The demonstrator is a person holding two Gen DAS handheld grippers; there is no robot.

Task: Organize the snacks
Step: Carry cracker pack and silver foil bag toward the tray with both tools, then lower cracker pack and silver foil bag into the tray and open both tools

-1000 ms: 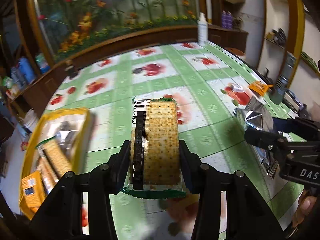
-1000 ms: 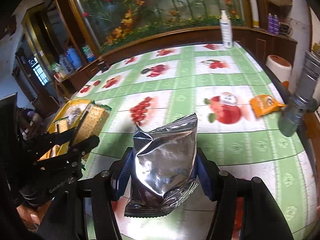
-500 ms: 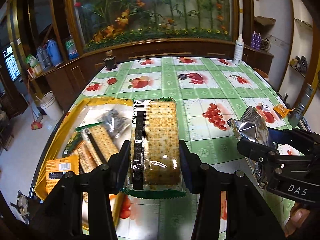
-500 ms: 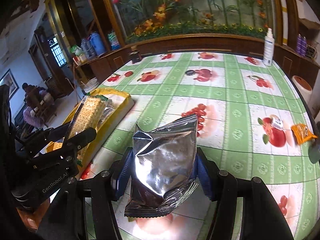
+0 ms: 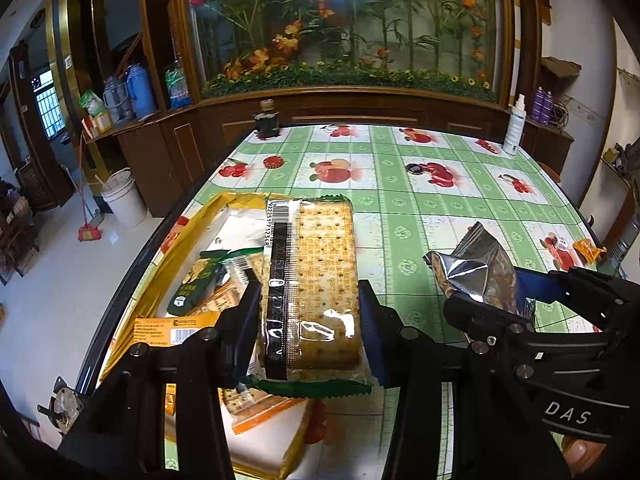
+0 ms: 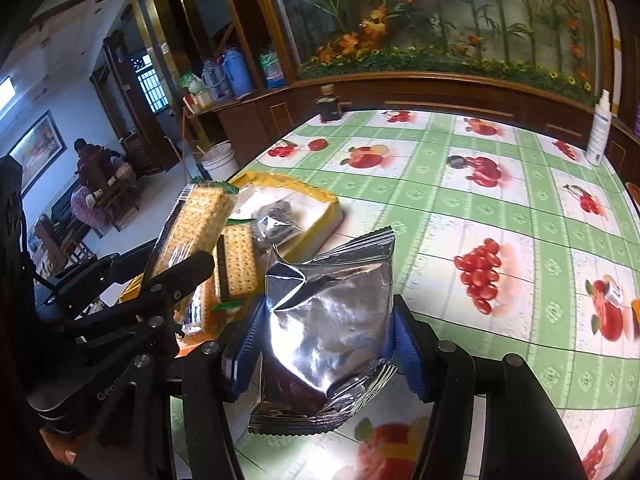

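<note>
My left gripper [image 5: 308,320] is shut on a cracker pack [image 5: 310,280] in clear wrap with green ends, held above the near end of a yellow tray [image 5: 208,210]. The tray holds several snack packs, among them an orange pack [image 5: 160,330] and a green cracker pack [image 5: 200,284]. My right gripper [image 6: 326,340] is shut on a crumpled silver foil snack bag [image 6: 332,312], held above the table just right of the tray [image 6: 280,180]. In the right wrist view the left gripper's cracker pack [image 6: 192,224] hangs over the tray. The silver bag [image 5: 476,268] also shows in the left wrist view.
The table has a green checked fruit-print cloth [image 5: 400,184]. A dark jar [image 5: 267,120] and a white spray bottle [image 5: 514,126] stand at its far edge. A small orange packet [image 5: 586,248] lies at the far right. The table's left edge drops to the floor beside the tray.
Both grippers have swung left toward the yellow tray with their packs still held. The cracker pack now hangs over the tray's near end.
</note>
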